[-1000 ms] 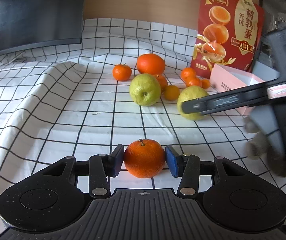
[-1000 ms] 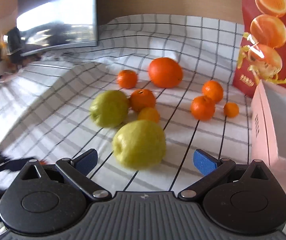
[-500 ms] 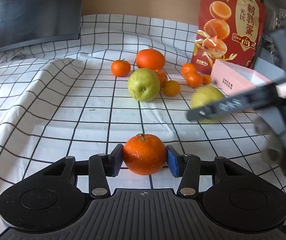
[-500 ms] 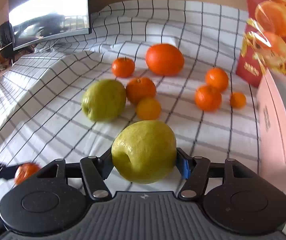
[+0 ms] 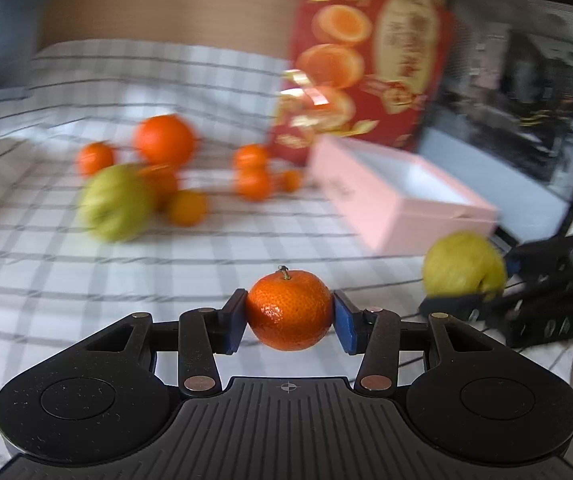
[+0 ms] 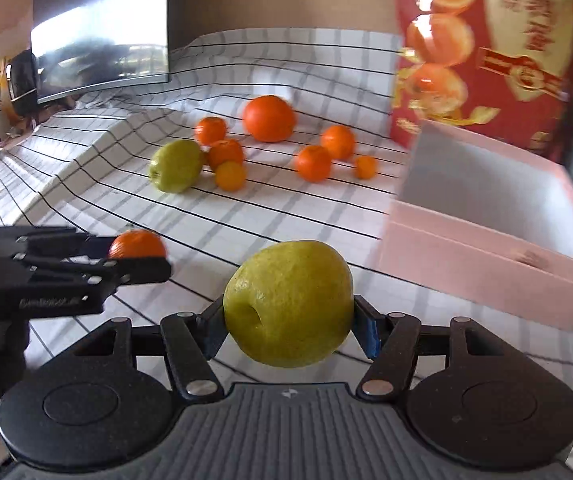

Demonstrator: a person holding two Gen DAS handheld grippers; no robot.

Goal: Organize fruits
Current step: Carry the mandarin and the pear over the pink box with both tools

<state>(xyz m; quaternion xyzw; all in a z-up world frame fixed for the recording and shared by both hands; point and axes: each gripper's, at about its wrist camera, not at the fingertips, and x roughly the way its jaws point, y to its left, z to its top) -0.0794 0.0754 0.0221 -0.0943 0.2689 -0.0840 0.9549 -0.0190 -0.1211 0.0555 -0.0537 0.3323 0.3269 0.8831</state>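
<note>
On the left, the left gripper (image 5: pixel 289 317) has its fingers clamped on the sides of a small orange (image 5: pixel 289 310), carried clear of the checked cloth (image 5: pixel 46 264), probably on its way to the box. Far behind lie the loose oranges and a green fruit (image 6: pixel 176 165). To the right, the right gripper (image 6: pixel 289 330) is clamped on a yellow-green fruit (image 6: pixel 289 303), close to the open pink box (image 6: pixel 486 256), likely where the fruit is being gathered.

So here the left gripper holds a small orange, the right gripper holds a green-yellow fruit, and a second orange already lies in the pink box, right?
Not quite. The left gripper does hold the small orange and the right gripper the green-yellow fruit, but the right wrist view shows no orange in the pink box: the part of its white inside that shows is bare.
</note>
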